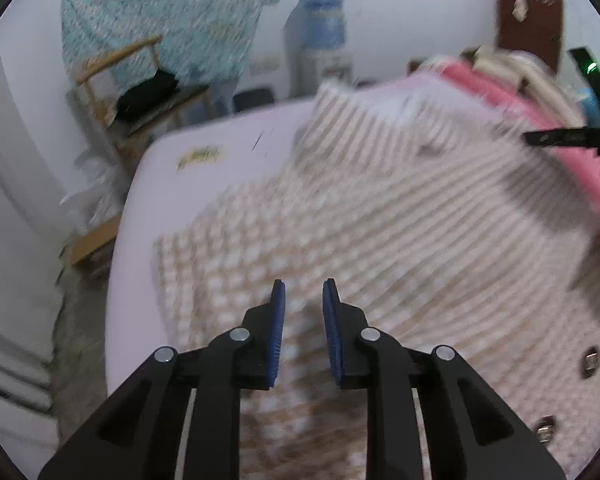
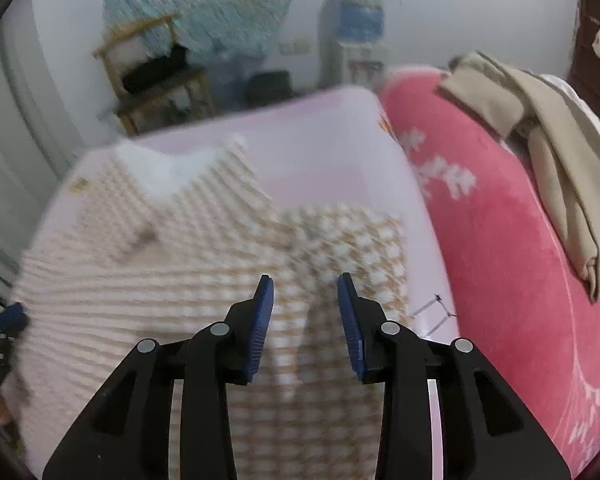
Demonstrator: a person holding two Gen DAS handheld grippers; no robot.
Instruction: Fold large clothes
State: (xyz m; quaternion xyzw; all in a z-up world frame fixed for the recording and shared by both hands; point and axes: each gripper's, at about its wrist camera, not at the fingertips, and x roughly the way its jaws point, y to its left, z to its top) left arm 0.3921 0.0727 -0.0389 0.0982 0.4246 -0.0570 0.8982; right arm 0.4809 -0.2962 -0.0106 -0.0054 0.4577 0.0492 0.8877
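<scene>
A large beige-and-white checked garment (image 1: 400,220) lies spread on a lilac bed sheet (image 1: 220,148), its white collar (image 2: 172,172) toward the far end. Metal snaps (image 1: 590,360) show along one edge at the lower right. My left gripper (image 1: 304,282) hovers over the garment's near part, its blue pads a narrow gap apart with nothing between them. My right gripper (image 2: 305,278) is open over a checked sleeve area (image 2: 340,248), and only cloth shows below the gap. The pictures are blurred.
A pink blanket (image 2: 500,220) with beige folded cloth (image 2: 540,128) on it borders the bed on the right. Beyond the bed's far edge stand a wooden chair (image 2: 160,80) and a water dispenser (image 2: 356,32). The floor drops away left of the bed (image 1: 76,320).
</scene>
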